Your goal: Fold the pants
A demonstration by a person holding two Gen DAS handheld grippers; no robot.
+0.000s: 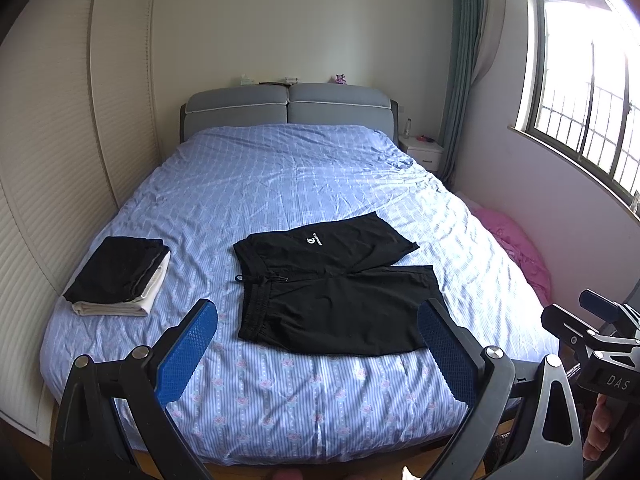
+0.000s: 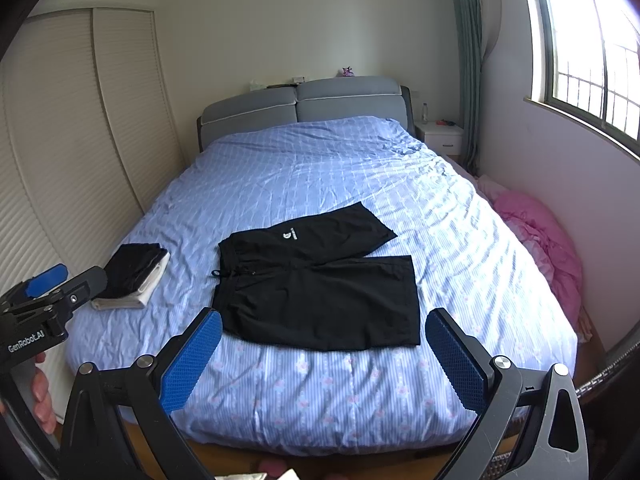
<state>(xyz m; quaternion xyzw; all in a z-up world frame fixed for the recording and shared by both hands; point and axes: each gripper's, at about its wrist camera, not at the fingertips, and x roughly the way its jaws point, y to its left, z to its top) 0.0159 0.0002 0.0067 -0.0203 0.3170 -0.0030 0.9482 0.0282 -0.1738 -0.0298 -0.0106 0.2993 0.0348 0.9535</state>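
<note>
Black shorts with a small white logo lie spread flat near the foot of the bed, waistband to the left, both legs pointing right and splayed apart. My left gripper hovers above the bed's foot edge, short of the shorts, open with nothing between its blue pads. My right gripper is held likewise off the foot of the bed, open and empty. Each gripper shows at the other view's edge: the right gripper body, the left gripper body.
The bed has a blue striped cover and a grey headboard. A folded stack of black and cream clothes sits at its left edge. Pink bedding lies on the floor right. Wardrobe doors left, window and nightstand right.
</note>
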